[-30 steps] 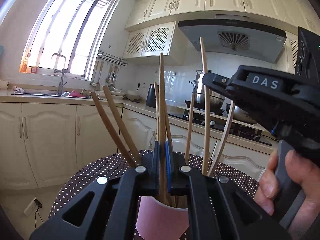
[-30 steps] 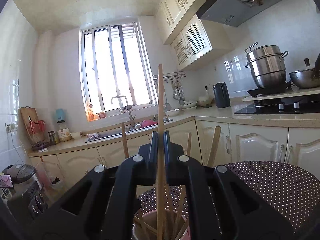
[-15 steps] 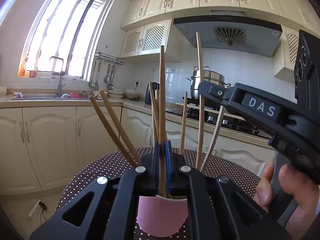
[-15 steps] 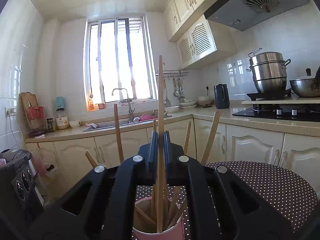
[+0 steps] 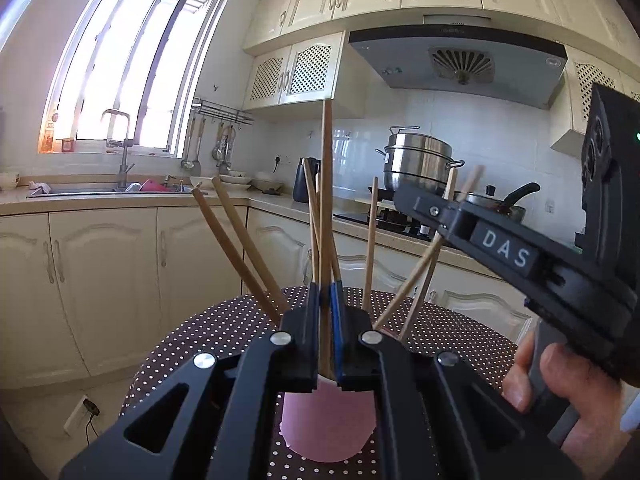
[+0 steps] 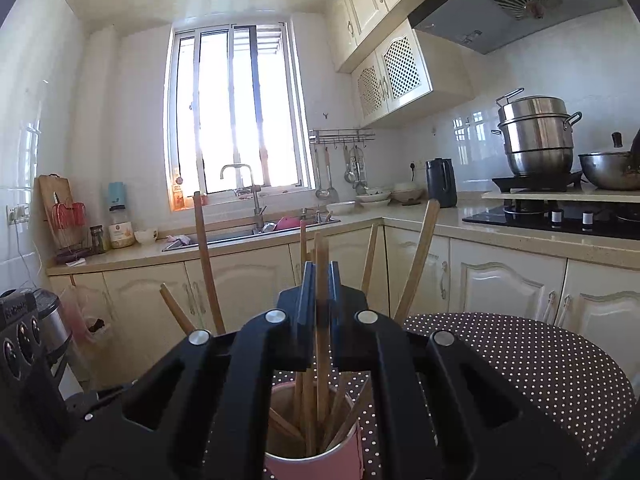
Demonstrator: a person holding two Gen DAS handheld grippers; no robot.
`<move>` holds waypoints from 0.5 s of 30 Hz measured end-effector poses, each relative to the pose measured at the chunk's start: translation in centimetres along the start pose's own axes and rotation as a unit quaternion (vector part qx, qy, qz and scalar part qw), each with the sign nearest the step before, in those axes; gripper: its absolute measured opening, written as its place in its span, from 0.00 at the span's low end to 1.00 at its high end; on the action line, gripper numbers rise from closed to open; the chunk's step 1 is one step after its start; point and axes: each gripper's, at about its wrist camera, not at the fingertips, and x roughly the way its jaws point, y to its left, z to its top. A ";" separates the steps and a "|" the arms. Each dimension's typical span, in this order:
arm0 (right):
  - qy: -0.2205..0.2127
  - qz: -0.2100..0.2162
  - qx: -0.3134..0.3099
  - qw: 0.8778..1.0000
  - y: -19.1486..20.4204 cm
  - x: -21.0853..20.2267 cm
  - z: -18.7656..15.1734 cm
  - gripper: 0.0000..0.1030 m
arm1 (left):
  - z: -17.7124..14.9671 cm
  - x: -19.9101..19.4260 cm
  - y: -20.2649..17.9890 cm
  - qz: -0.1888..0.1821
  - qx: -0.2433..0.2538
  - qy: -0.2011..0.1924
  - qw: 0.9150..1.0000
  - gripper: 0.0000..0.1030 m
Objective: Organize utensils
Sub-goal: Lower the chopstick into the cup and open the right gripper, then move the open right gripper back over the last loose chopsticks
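Chopstick (image 5: 326, 184) is pinched upright by the left gripper (image 5: 325, 300); its lower end is hidden behind the jaws. Another chopstick (image 6: 321, 280) is clamped by the right gripper (image 6: 321, 280), its tip lost inside the pink cup (image 6: 352, 452). Loose chopsticks (image 5: 236, 248) are splayed over the rim. The dotted table (image 6: 540, 360) edge is cut off at right.

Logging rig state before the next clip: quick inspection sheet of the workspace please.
Surface: round table, dark cloth with white dots.
Job's things: pink cup on it, holding wooden chopsticks that lean outward.
Clutter: nothing seen on the table.
Grippers: left gripper shut on one upright chopstick; right gripper shut on another chopstick, over the cup.
Cables: plug and cord at a low wall socket.
Surroundings: sink, steamer pot on the hob.
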 end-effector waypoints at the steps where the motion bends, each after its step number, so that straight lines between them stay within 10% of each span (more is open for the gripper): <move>1: 0.004 0.000 0.000 1.000 0.0 -0.2 -0.2 0.06 | 0.0 0.0 0.0 0.001 -0.002 0.002 1.000 0.06; 15: 0.011 -0.015 -0.002 1.000 0.9 -4.6 0.1 0.07 | 1.1 -2.5 -0.7 0.011 0.000 0.001 1.000 0.37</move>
